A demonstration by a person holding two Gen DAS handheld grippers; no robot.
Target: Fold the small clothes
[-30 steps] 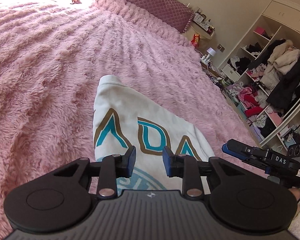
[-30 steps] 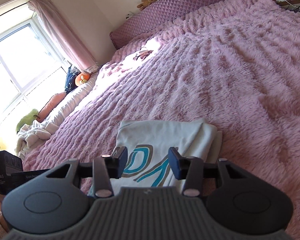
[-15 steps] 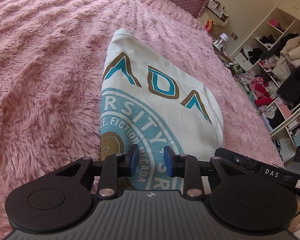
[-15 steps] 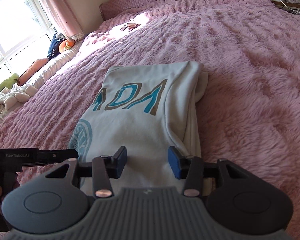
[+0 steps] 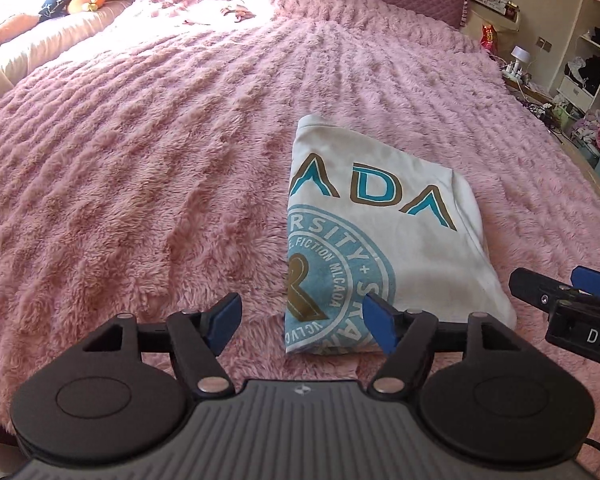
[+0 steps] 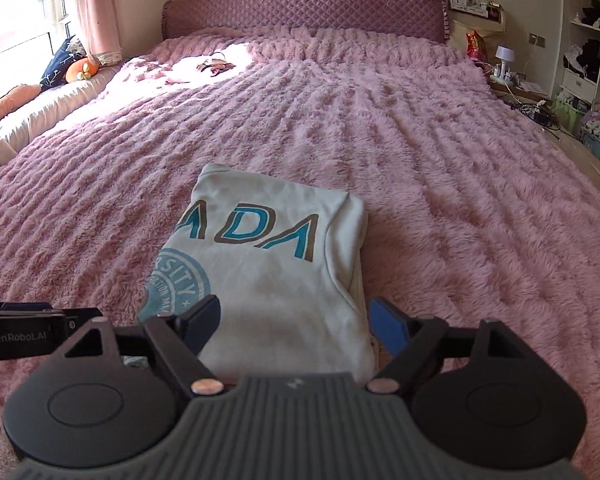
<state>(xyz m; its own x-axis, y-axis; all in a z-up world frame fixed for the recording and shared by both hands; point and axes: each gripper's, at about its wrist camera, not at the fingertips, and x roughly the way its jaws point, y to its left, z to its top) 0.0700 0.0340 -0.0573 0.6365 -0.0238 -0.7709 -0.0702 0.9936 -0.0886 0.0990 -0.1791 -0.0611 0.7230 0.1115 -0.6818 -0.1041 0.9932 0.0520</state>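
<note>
While wide and empty, both jaws just short of the folded shirt on the bed.

Folded white shirt on pink blanket, right gripper jaws apart

Both my wrist cameras look low from the foot of the pink bed toward the headboard, close over the folded shirt they share; the left sits further left.
</note>
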